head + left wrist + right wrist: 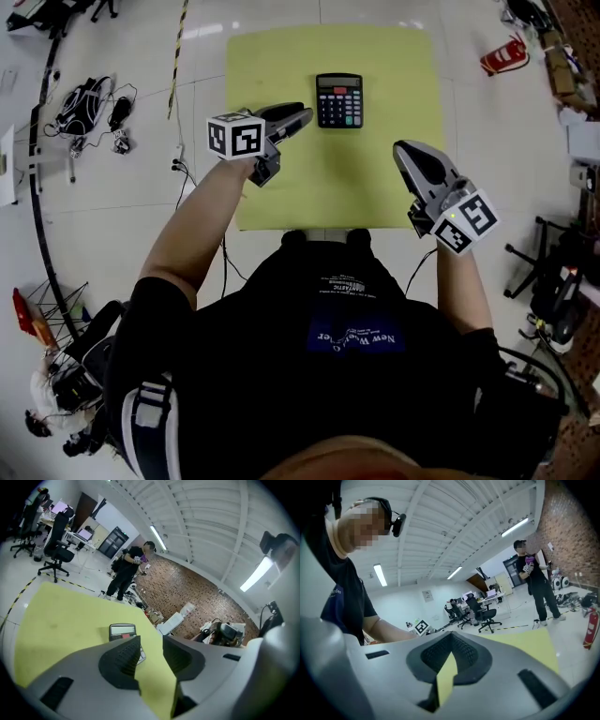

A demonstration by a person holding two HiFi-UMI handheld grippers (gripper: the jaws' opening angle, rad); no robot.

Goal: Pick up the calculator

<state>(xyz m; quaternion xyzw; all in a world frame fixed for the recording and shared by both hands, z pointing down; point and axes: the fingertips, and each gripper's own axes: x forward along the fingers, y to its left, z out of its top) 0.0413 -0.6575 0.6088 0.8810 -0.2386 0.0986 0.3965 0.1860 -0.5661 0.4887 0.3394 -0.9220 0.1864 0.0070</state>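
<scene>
The calculator (338,100) lies flat on the yellow worktop (375,187), display side away from me, near the far edge at about 12 o'clock from my body. Nothing holds it and nothing touches it.

My left gripper (302,119) is just beside it, at about 8 o'clock from the calculator, and points toward it. In the left gripper view the jaws of this gripper (151,641) stand apart with only the yellow surface between them. The calculator (123,631) shows just beyond the left jaw, partly hidden by it.

My right gripper (405,150) is over the worktop at about 4 o'clock from the calculator, clearly apart from it. In the right gripper view its jaws (451,637) are closed tip to tip and hold nothing.
</scene>
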